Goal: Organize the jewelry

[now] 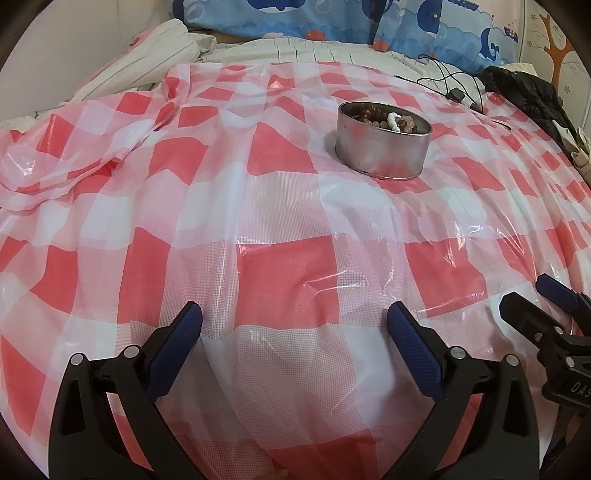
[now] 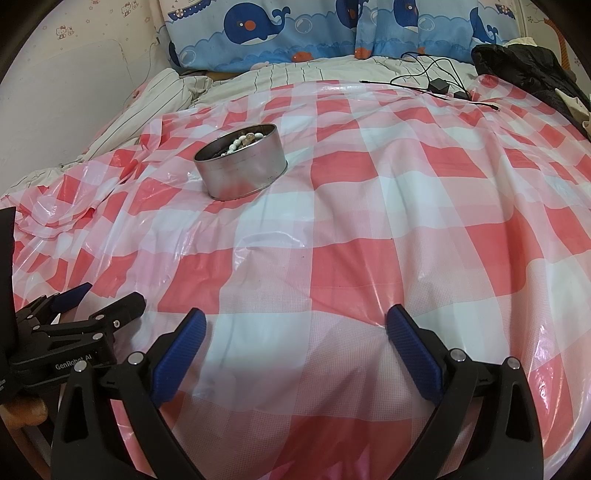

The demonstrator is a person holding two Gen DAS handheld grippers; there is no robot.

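Note:
A round metal tin stands on the red-and-white checked plastic sheet. Inside it lie brown bead bracelets and a white bead bracelet. My left gripper hovers open over the sheet well short of the tin, nothing between its blue pads. My right gripper is open too, empty, near the front of the sheet with the tin far ahead to its left. Each gripper shows at the edge of the other's view: the right gripper low right, the left gripper low left.
The checked sheet covers a bed and bunches into folds at the left. Whale-print pillows line the headboard. Black cables with a charger and a dark jacket lie at the far right. A wall runs along the left.

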